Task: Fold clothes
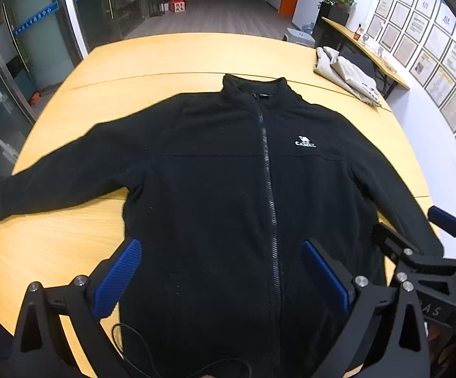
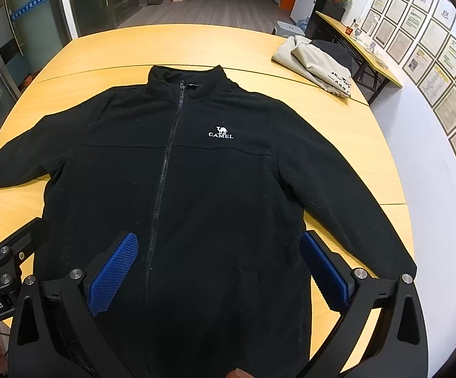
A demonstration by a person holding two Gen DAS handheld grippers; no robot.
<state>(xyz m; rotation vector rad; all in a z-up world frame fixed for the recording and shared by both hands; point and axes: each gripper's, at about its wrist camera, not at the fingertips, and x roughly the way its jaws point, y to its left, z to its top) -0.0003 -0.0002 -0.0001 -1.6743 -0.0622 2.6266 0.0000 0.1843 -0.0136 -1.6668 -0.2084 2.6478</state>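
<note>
Wooden table (image 1: 70,236), black jacket (image 1: 221,189) flat

Bare table (image 1: 171,53) beyond collar; grey garment (image 1: 344,74) far-right.

Black fleece zip-front jacket (image 1: 228,189) lies flat and face up on the light wooden bench (image 1: 152,60), collar at the far side, hem at the near edge. Zipper closed to the collar. White camel logo with lettering on the chest. Both sleeves spread outward and angled down. Crumpled beige garment (image 2: 316,63) lies at the bench's far right corner, well apart.
</note>
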